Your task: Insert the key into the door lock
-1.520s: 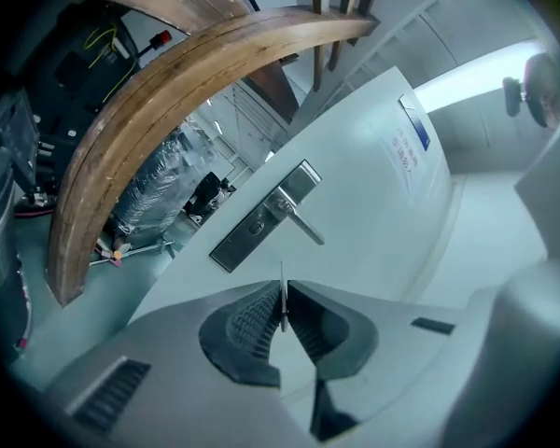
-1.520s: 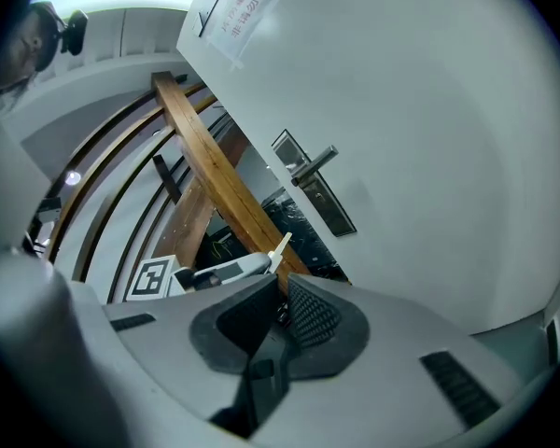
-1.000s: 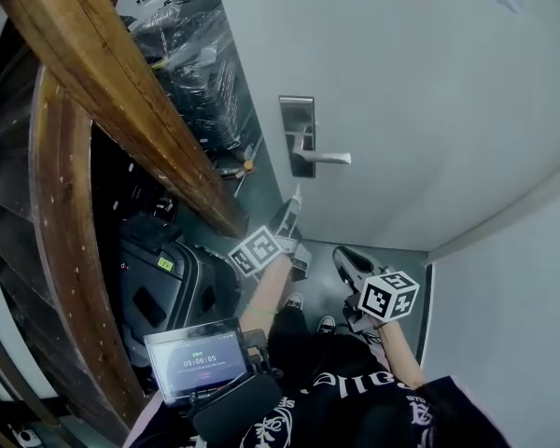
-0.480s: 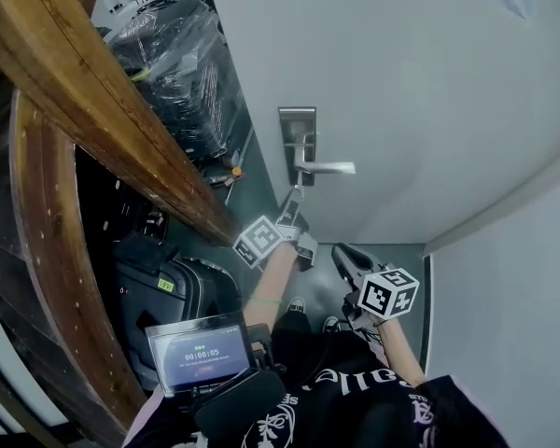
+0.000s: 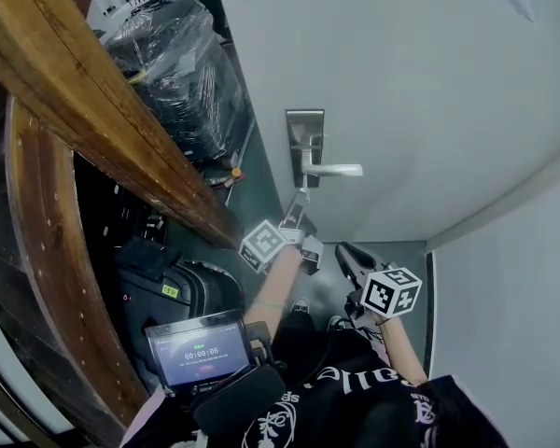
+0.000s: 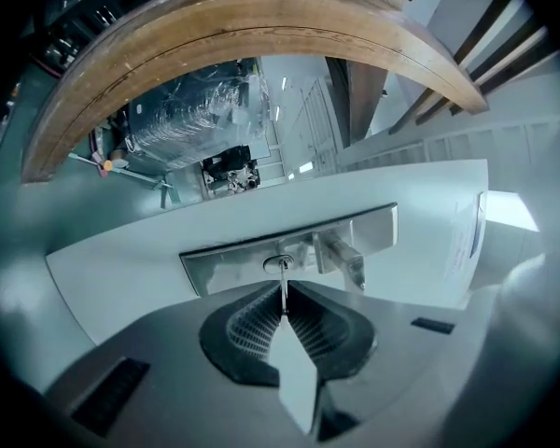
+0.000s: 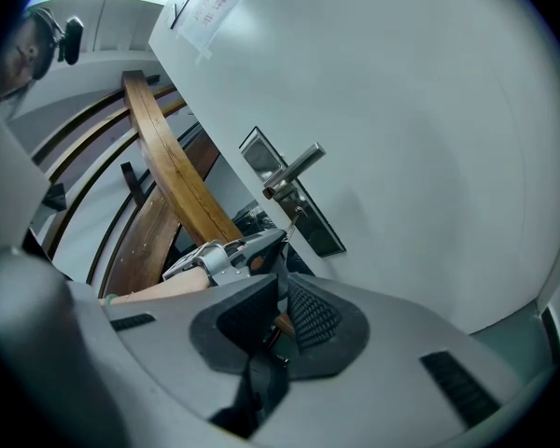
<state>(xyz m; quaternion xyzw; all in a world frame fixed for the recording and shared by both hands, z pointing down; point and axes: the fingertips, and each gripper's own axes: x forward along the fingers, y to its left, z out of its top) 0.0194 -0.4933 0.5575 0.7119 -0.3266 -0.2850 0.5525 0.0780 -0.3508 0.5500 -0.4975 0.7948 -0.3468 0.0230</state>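
Head view, from the left: a curved wooden rail (image 5: 93, 110) crosses in front of a dark load wrapped in clear plastic (image 5: 182, 73). Below it lies a black case (image 5: 163, 292); what it holds cannot be seen. A small screen (image 5: 198, 353) sits near the case. The left gripper (image 5: 297, 220) points up at the white door (image 5: 429, 82), its jaws pressed together on the key (image 6: 283, 286). The key's tip meets the round keyhole (image 6: 279, 264) in the metal lock plate (image 5: 305, 129), just beside the lever handle (image 5: 336, 170); how deep it sits cannot be told. The right gripper (image 5: 343, 253) hangs lower right, apart from the door, jaws together on nothing.
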